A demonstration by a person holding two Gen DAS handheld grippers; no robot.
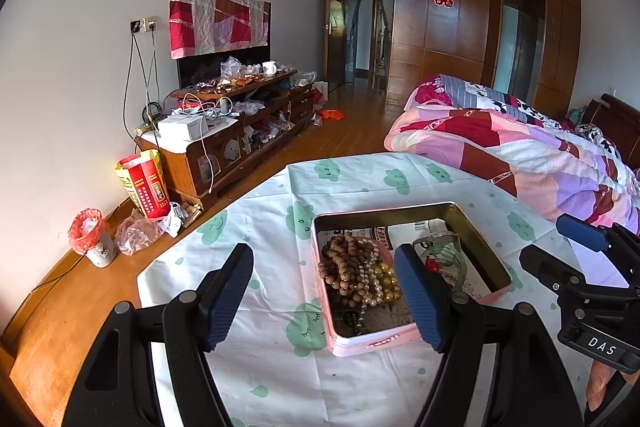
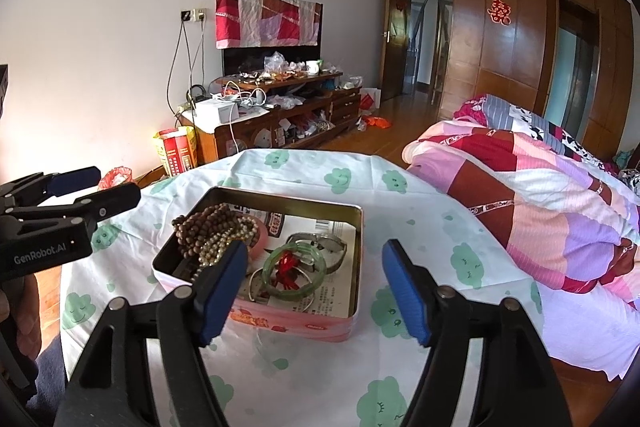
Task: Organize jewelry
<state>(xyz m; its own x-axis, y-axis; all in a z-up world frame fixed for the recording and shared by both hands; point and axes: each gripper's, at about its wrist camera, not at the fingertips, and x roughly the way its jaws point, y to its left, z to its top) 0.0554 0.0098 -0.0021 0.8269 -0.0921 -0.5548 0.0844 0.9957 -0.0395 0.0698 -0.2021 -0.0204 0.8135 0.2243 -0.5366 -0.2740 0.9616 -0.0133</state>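
Black left gripper, blue ribbed fingers, silver pivot screws; right gripper alike

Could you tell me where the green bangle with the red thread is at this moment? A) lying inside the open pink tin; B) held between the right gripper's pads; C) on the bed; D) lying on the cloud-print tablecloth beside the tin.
A: the green bangle lies inside the pink tin, beside the wooden beads, and both grippers are open and hold nothing.
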